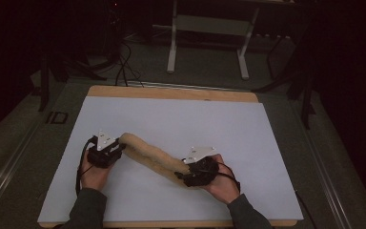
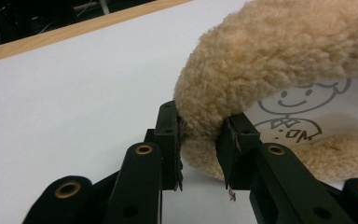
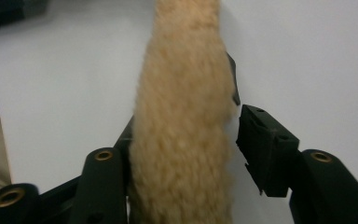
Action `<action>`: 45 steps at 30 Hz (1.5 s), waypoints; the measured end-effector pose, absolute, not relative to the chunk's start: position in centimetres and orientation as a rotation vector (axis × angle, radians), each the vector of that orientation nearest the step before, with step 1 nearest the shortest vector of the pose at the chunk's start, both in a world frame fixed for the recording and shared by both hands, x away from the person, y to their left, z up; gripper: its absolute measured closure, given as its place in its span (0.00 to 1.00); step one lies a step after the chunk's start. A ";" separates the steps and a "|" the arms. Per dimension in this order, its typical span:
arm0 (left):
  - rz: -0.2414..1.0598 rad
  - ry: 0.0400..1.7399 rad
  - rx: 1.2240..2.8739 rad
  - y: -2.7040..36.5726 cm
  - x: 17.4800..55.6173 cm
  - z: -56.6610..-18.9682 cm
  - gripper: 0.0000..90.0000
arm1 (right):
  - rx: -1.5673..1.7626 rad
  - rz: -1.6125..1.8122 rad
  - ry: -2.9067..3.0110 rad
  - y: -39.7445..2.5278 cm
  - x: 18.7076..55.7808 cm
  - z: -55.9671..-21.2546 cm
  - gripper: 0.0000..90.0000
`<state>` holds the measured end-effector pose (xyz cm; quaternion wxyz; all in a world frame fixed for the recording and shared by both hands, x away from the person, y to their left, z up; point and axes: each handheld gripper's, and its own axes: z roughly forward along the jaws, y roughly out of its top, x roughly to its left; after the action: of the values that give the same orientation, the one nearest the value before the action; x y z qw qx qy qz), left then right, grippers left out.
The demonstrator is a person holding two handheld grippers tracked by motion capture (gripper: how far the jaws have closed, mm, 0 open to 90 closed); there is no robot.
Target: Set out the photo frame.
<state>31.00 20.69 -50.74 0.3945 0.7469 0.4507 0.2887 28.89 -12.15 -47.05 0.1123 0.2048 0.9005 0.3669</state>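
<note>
Left gripper (image 1: 116, 149): clamped on the left end of the fleece roll (image 1: 150, 156).
Fleece roll: rolled, lying diagonally on the white board (image 1: 171, 119) between both grippers.
Right gripper (image 1: 187, 174): jaws spread around the right end, apparently not pinching.
Progress: probably rolling nearly finished; release remains.
Surroundings: wooden table edge (image 1: 171, 92) behind; nothing obstructs.

We see the fleece roll (image 1: 153, 157) lying diagonally on the worktop (image 1: 228, 129), near its front edge. Left hand-held gripper (image 1: 119, 147) at roll's far-left end, right hand-held gripper (image 1: 183, 175) at its near-right end; stand (image 1: 208, 28) behind worktop.
</note>
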 end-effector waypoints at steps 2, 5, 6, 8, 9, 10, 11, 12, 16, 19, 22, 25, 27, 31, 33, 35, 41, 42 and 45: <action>0.731 1.144 1.893 20.7 31.0 -50.7 0.80 | 0.658 1.062 2.634 -12.3 28.6 -47.6 0.52; 0.735 1.148 1.895 20.6 31.0 -50.7 0.80 | 0.740 1.023 2.609 -12.6 28.0 -48.6 0.52; 0.736 1.150 1.895 20.6 31.0 -50.7 0.80 | 0.771 1.018 2.597 -12.8 27.9 -49.0 0.52; 0.738 1.154 1.895 20.6 31.0 -50.7 0.80 | 0.815 0.994 2.591 -13.2 27.8 -49.6 0.50; 0.740 1.154 1.894 20.6 31.0 -50.7 0.80 | 0.840 0.990 2.582 -13.4 27.8 -49.8 0.50; 0.739 1.156 1.894 20.5 31.0 -50.7 0.80 | 0.871 1.002 2.571 -13.6 27.7 -50.0 0.51; 0.740 1.157 1.893 20.5 31.0 -50.7 0.80 | 0.895 1.011 2.562 -13.8 27.7 -50.1 0.52; 0.741 1.159 1.894 20.5 31.0 -50.6 0.80 | 0.917 1.008 2.555 -13.9 27.7 -50.1 0.53; 0.741 1.164 1.895 20.5 30.9 -50.6 0.80 | 0.991 1.008 2.548 -14.1 27.4 -50.5 0.53; 0.743 1.169 1.895 20.4 30.9 -50.6 0.80 | 1.034 1.018 2.549 -14.4 27.3 -50.8 0.53; 0.746 1.175 1.894 20.3 30.9 -50.5 0.81 | 1.077 1.045 2.543 -14.5 27.1 -50.9 0.61; 0.753 1.181 1.893 20.3 30.8 -50.5 0.81 | 1.159 1.064 2.526 -14.5 27.0 -51.1 0.62; 0.756 1.187 1.892 20.2 30.7 -50.5 0.81 | 1.196 1.074 2.520 -14.7 27.0 -51.2 0.61; 0.758 1.200 1.891 20.1 30.7 -50.4 0.81 | 1.207 1.077 2.503 -14.8 26.9 -51.0 0.69; 0.756 1.209 1.890 20.0 30.6 -50.4 0.81 | 1.179 1.062 2.489 -14.8 26.9 -50.8 0.70; 0.755 1.214 1.887 19.9 30.6 -50.4 0.81 | 1.191 1.066 2.481 -14.9 27.0 -50.8 0.71; 0.746 1.206 1.893 19.5 30.6 -50.4 0.81 | 1.210 1.058 2.438 -15.6 27.6 -50.4 0.71; 0.746 1.203 1.893 19.4 30.6 -50.4 0.81 | 1.210 1.057 2.429 -15.7 27.6 -50.3 0.71; 0.745 1.198 1.897 19.2 30.5 -50.3 0.81 | 1.213 1.047 2.408 -16.1 27.8 -50.1 0.71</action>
<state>30.50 19.18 -50.33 0.3791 0.7426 0.4689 0.2914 27.77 -16.06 -50.14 0.1242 0.4162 0.8261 0.3591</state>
